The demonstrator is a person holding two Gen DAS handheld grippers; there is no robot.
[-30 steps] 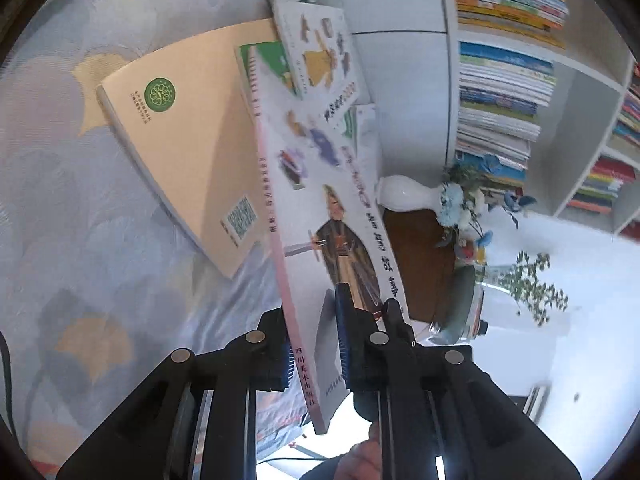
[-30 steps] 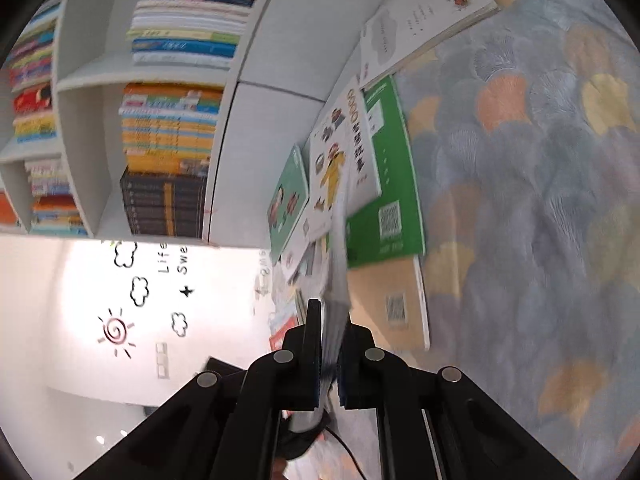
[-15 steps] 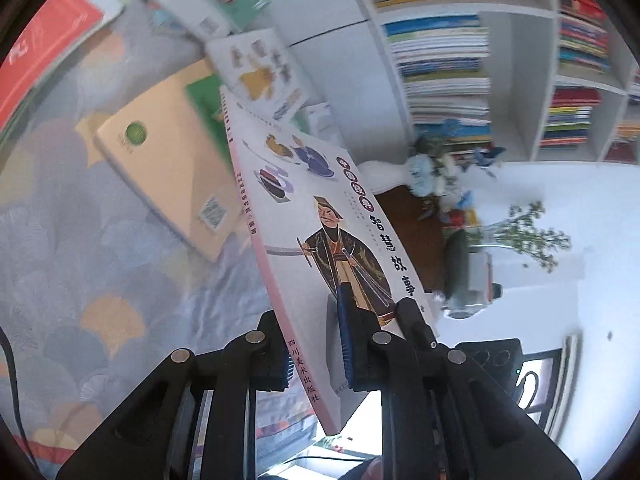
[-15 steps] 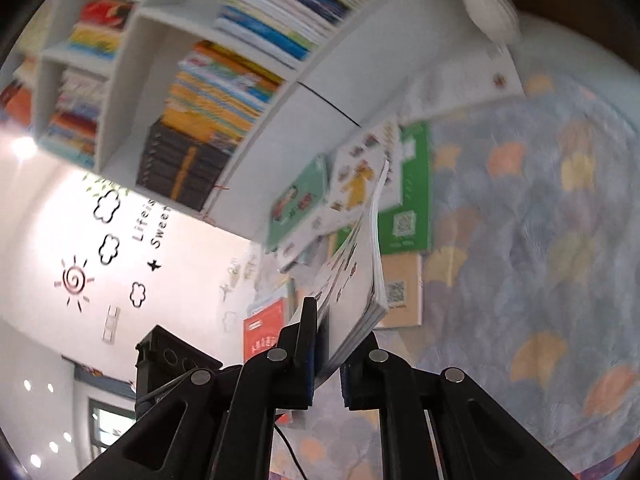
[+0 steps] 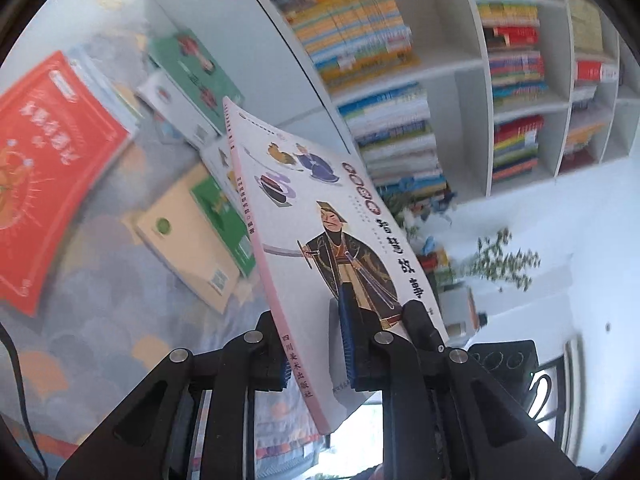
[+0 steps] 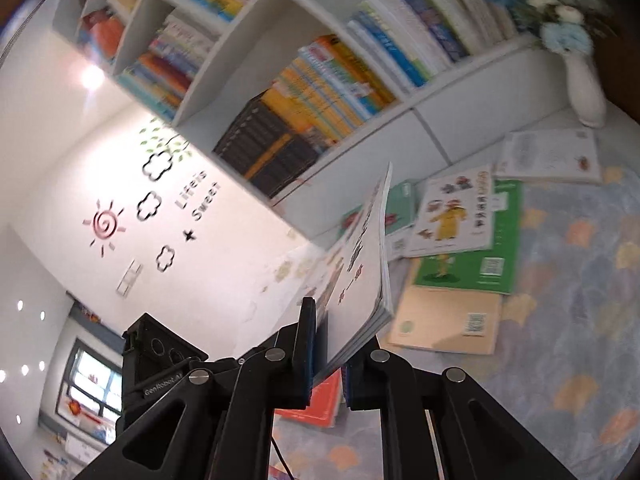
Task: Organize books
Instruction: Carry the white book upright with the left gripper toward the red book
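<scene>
Both tongs clamped on one picture book (image 5: 320,216): left tongs (image 5: 316,356) at the spine end, right tongs (image 6: 328,356) on the page edge. Book is off the patterned cloth (image 6: 580,320), tilted, facing the bookshelf (image 5: 452,76).

White shelving along a pale wall

Wall decals (image 6: 152,204) beside the bookcase (image 6: 256,8), patterned carpet (image 6: 580,280) underfoot, bright window (image 6: 90,384) behind

Patterned bedspread (image 6: 572,288) (pastel fan shapes), strewn with loose books (image 6: 468,268), red book (image 5: 44,184).
</scene>
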